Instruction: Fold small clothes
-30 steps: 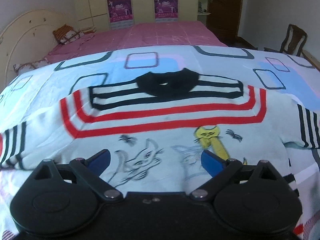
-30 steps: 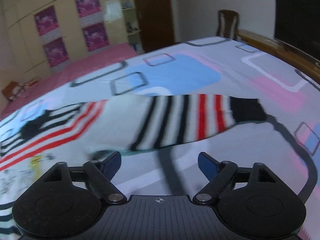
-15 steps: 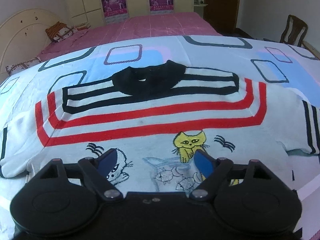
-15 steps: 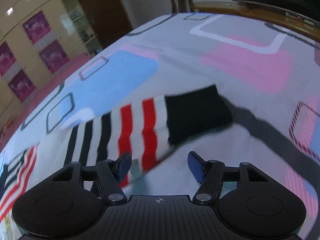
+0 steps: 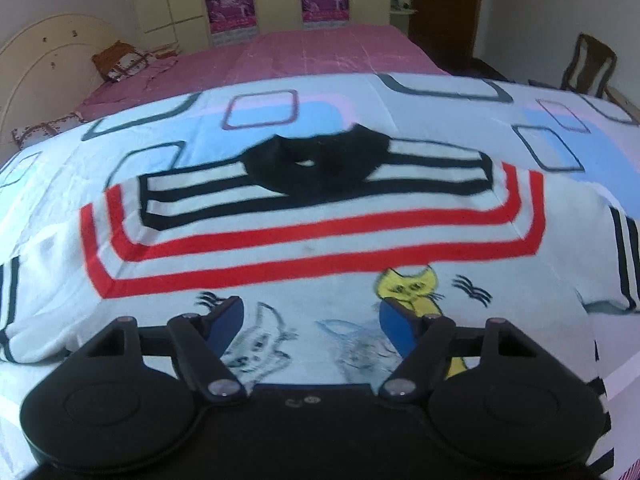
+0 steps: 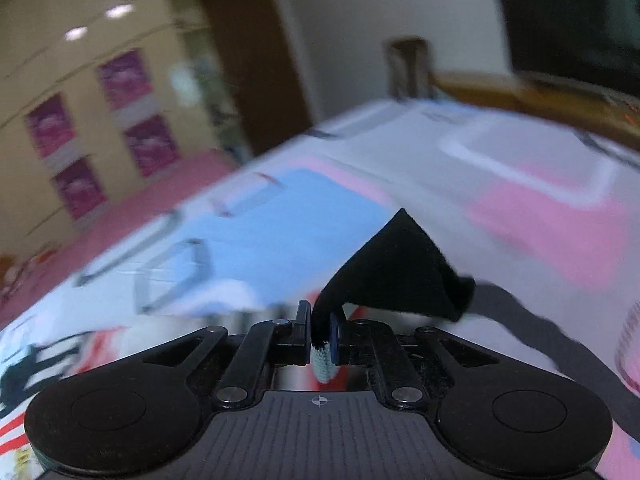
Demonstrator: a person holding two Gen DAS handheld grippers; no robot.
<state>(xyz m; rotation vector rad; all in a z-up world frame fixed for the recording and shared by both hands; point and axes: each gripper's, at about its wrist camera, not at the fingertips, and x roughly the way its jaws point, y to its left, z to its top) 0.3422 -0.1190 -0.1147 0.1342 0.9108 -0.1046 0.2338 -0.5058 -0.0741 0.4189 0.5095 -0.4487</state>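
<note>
Your right gripper (image 6: 320,334) is sitting clamped on the black cuff (image 6: 400,276) of the sweater's sleeve, its two fingers having just closed until only the knit is keeping them apart; a pale blue-white bit of fabric is poking out below the pads, and the cuff is standing up in a dark peak just beyond the tips, lifted off the bedspread (image 6: 540,208). Your left gripper (image 5: 312,320) is hovering low over the lower front of the sweater (image 5: 312,240), its jaws having just been narrowing yet standing well apart, with nothing pinched between them; whether the blue pads are brushing the cloth you cannot tell from this angle. The sweater is lying flat and face up on the patterned bedspread, its hem nearest you and hidden under the gripper body, the cat drawings and the yellow cat (image 5: 412,288) sitting just past the fingers, then the red bands, the black bands, and the black collar (image 5: 316,164) farthest off. Both sleeves are running out of the left view's edges, so their ends are being cut off there. No brand or readable writing is showing on the sweater. Beyond the bedspread a pink bed (image 5: 312,52) is stretching toward the cupboards, where purple posters (image 5: 230,0) are hanging, their print too small to read. The right view is smearing with motion, so its background is staying hard to make out.
</note>
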